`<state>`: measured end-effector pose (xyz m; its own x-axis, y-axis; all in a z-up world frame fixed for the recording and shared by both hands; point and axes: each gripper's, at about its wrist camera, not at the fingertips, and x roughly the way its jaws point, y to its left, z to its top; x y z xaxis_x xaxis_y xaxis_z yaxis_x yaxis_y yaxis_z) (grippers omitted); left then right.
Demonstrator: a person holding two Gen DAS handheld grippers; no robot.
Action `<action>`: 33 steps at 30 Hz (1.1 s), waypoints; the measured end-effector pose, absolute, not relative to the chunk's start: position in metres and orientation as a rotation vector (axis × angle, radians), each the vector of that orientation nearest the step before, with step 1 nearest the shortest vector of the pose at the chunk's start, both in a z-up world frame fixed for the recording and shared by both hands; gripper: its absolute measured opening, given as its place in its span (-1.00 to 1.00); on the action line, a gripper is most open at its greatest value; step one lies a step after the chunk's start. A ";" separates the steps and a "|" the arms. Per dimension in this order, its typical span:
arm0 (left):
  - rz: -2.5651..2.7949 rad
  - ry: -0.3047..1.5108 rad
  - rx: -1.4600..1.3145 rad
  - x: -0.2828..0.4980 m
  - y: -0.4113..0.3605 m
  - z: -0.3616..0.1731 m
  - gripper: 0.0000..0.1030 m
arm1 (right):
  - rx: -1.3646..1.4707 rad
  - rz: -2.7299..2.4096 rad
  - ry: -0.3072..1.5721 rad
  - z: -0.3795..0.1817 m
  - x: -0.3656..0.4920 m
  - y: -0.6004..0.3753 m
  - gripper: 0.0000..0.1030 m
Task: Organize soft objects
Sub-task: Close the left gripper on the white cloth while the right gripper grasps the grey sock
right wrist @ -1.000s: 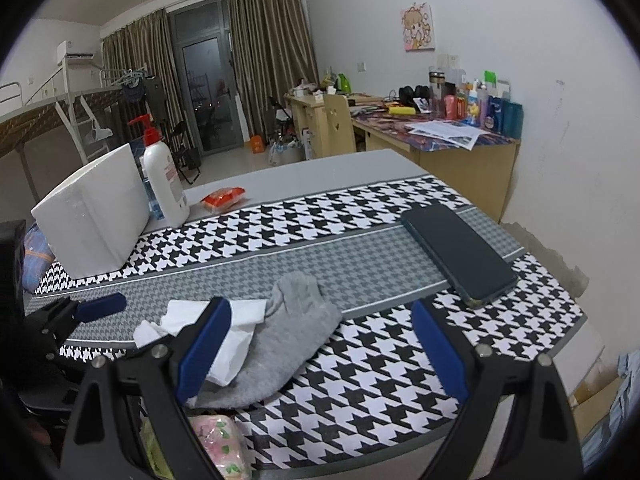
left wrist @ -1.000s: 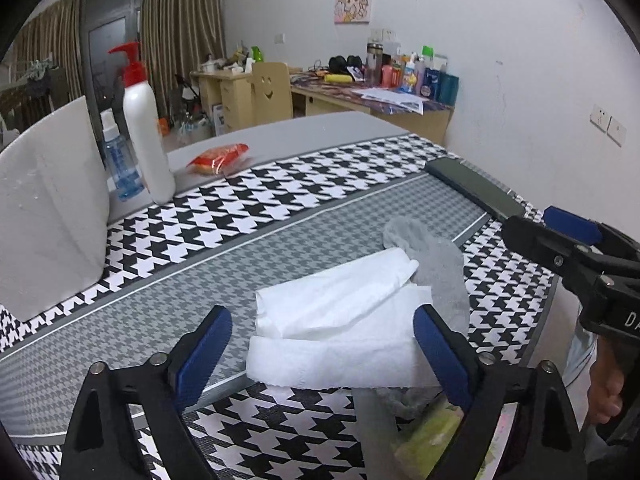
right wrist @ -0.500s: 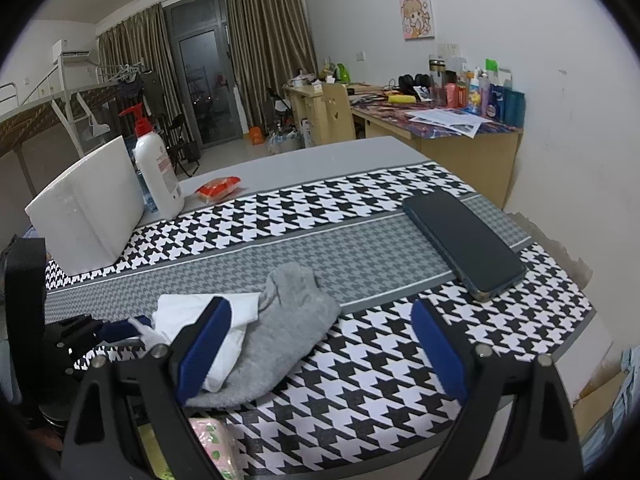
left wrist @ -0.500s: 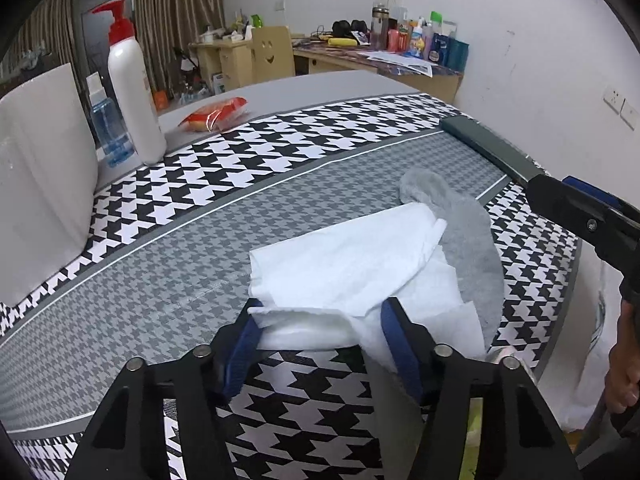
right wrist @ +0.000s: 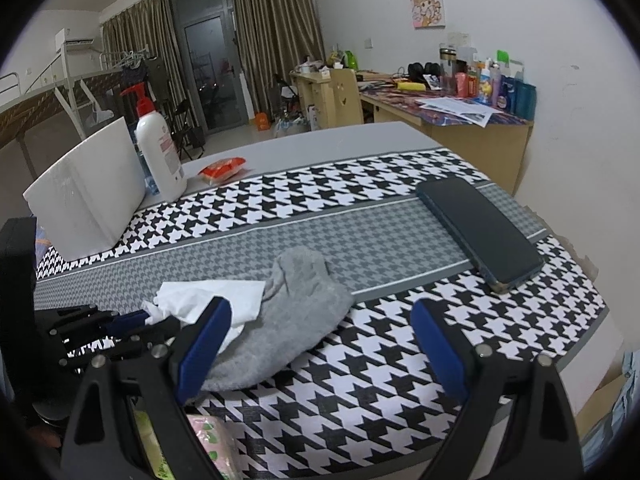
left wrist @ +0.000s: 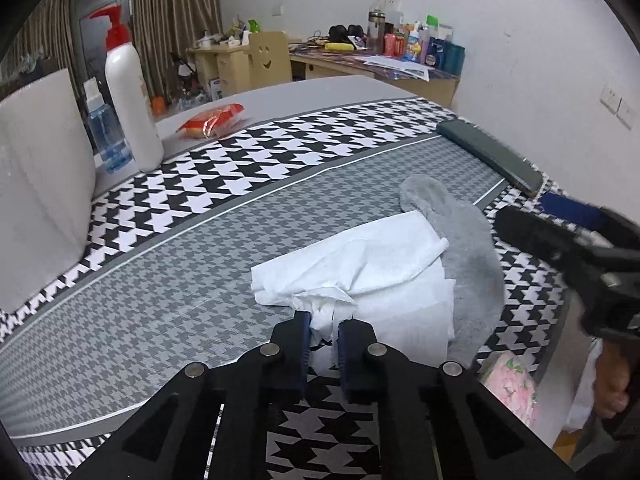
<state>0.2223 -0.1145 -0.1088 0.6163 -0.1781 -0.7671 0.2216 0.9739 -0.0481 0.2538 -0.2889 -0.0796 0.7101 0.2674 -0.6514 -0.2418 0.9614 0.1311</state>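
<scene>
A white tissue [left wrist: 360,268] lies crumpled on the houndstooth table runner, partly over a grey sock [left wrist: 464,240]. My left gripper [left wrist: 323,332] is shut on the tissue's near edge, which bunches between the blue pads. In the right wrist view the tissue [right wrist: 212,300] and the sock [right wrist: 296,308] lie at the left, with the left gripper [right wrist: 138,320] pinching the tissue. My right gripper [right wrist: 320,344] is open and empty, above the runner's near edge, just right of the sock.
A dark phone [right wrist: 480,232] lies at the right of the runner. A white foam box [right wrist: 88,192], a pump bottle [right wrist: 160,148] and a red packet [right wrist: 222,168] stand at the back left. A floral tissue pack [left wrist: 508,384] sits below the table's near edge.
My left gripper moved forward and closed from wide open onto the tissue's near edge, bunching it. The right gripper stayed open and shifted only slightly.
</scene>
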 end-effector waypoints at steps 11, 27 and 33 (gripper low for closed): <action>-0.272 0.825 -0.005 0.219 -0.108 -0.101 -0.77 | 0.050 0.269 0.827 -0.099 0.270 -0.284 0.63; -0.246 0.796 -0.061 0.214 -0.093 -0.096 -0.77 | -0.086 0.262 0.861 -0.110 0.270 -0.259 -0.07; -0.220 0.775 -0.073 0.213 -0.090 -0.093 -0.77 | -0.106 0.295 0.862 -0.109 0.267 -0.252 -0.62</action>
<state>0.2130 -0.0900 -0.0934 0.6931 -0.2234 -0.6853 0.1696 0.9746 -0.1462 0.2673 -0.2525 -0.1091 0.6130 0.2127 -0.7609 -0.2978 0.9542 0.0269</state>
